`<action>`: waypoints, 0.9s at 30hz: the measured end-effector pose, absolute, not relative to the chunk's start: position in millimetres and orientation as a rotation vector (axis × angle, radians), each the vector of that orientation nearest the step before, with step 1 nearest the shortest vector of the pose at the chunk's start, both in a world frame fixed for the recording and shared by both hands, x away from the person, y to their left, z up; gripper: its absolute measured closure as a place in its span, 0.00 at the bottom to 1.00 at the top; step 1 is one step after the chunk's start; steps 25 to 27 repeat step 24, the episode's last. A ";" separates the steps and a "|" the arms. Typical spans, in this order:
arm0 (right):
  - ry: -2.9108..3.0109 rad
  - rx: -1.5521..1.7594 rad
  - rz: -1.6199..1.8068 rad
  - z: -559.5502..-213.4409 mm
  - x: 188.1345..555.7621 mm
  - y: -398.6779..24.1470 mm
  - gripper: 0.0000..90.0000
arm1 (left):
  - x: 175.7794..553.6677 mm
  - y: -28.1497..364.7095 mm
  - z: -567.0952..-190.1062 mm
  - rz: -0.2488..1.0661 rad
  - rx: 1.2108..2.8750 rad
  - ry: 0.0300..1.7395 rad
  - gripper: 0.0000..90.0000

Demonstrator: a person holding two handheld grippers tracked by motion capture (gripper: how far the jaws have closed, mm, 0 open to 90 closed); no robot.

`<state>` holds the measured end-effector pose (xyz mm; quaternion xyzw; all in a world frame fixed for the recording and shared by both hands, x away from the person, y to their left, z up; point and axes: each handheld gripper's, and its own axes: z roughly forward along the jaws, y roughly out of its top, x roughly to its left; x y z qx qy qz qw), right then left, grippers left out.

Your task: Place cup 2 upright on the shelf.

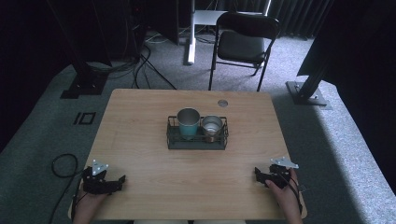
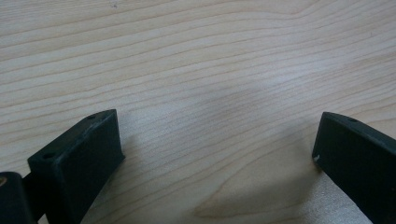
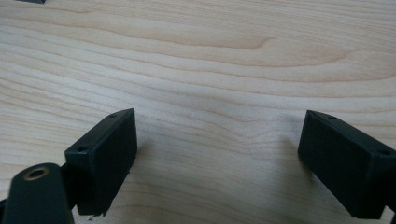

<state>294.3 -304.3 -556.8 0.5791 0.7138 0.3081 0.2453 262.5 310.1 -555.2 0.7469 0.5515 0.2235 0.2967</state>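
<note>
A black wire basket (image 1: 173,140) sits at the middle of the wooden table (image 1: 140,149). Inside it stand a teal cup (image 1: 188,123) on the left and a smaller metal cup (image 1: 212,127) on the right, both upright. My left gripper (image 1: 122,178) rests at the table's near left corner, held by a hand, and my right gripper (image 1: 257,171) rests at the near right corner. In the left gripper view my left gripper (image 2: 217,140) stands open over bare wood. In the right gripper view my right gripper (image 3: 219,140) is open too, with nothing between its jaws.
A small round grommet (image 1: 222,103) is set in the table near its far edge. Beyond the table stand a black folding chair (image 1: 243,44), a white post base (image 1: 190,51) and dark stand feet on grey carpet. Cables (image 1: 63,165) lie on the floor at left.
</note>
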 end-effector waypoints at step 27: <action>1.906 1.620 0.824 -556.8 294.8 -300.8 0.12 | 262.6 310.0 -555.2 0.595 1.986 1.466 0.02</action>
